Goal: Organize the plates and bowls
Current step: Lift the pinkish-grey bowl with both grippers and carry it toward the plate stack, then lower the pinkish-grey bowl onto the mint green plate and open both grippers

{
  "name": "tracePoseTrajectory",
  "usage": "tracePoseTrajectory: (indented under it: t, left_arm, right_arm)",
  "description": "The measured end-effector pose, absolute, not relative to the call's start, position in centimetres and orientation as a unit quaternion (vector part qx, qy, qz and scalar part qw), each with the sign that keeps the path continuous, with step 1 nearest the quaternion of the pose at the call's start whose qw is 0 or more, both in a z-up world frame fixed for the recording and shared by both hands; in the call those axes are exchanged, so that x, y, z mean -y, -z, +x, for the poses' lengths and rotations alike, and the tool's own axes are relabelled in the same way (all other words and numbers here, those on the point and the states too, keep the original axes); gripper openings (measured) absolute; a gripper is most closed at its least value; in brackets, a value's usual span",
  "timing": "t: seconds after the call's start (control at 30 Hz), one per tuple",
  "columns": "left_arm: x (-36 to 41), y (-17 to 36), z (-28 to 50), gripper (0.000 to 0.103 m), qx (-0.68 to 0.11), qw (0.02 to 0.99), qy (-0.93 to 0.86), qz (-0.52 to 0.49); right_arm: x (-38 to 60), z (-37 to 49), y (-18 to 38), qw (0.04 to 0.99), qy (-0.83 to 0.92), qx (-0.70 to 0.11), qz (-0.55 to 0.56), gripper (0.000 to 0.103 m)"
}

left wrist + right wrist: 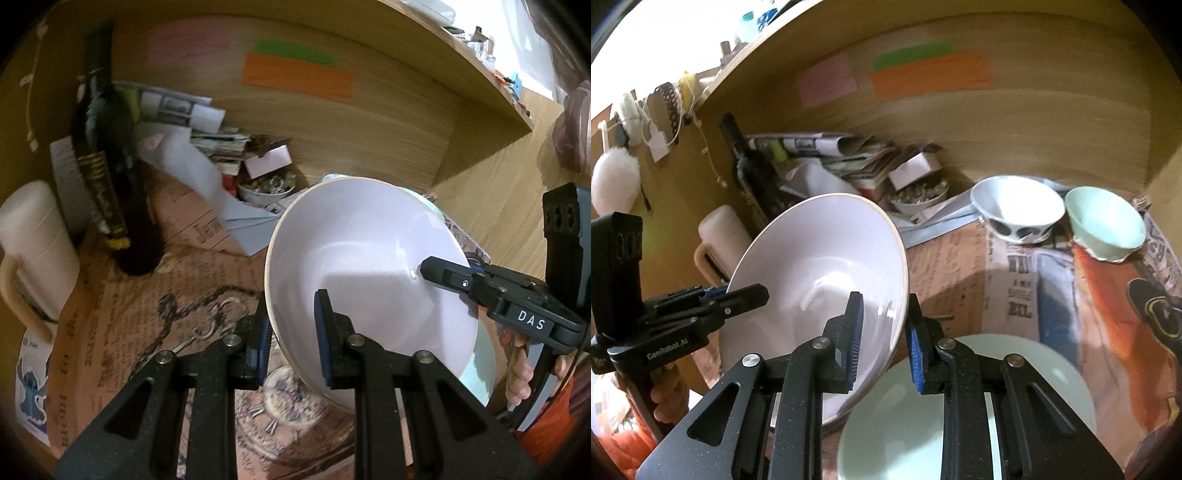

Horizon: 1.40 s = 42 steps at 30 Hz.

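Note:
A large pale pink bowl [369, 266] is held tilted in the air by both grippers. My left gripper [291, 339] straddles its near-left rim, one finger inside and one outside, gripping it. My right gripper [884, 343] clamps the opposite rim of the same bowl [812, 280]; its finger also shows in the left wrist view [450, 277]. A pale green plate [923, 413] lies on the table right under the bowl. A white bowl with dark spots [1015, 210] and a mint green bowl [1104, 225] stand at the back right.
A dark wine bottle [103, 166] stands at the left, next to a cream mug [33, 251]. Papers and magazines [207, 140] and a small dish of trinkets [266, 188] lie against the wooden back wall [369, 122]. Printed newspaper-style covering [147, 302] lines the table.

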<state>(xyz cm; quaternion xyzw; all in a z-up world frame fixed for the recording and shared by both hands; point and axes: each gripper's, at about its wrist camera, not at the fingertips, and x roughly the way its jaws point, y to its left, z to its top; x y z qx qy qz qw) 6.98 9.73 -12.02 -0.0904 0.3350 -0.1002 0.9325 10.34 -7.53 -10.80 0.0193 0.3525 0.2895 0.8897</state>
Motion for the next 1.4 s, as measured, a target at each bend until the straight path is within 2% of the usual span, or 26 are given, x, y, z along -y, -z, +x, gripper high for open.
tracePoseTrajectory:
  t: [0.63,1.07,1.4]
  left_arm:
    - [-13.4,15.0,3.7,0.021,-0.366,0.922,0.065,-0.110]
    - [-14.0,17.4,4.3,0.021,-0.409,0.902,0.065,-0.121]
    - [-14.1,17.5,4.3,0.021,-0.411,0.901,0.065,-0.124]
  right_arm:
    - [3.4,9.6,14.0,0.858,-0.313,-0.407,-0.011,0.020]
    - [2.2,10.3,15.5,0.849,-0.301,-0.433,-0.037,0.020]
    - [1.4,10.5,16.1,0.848,-0.292,-0.437,-0.061,0.023]
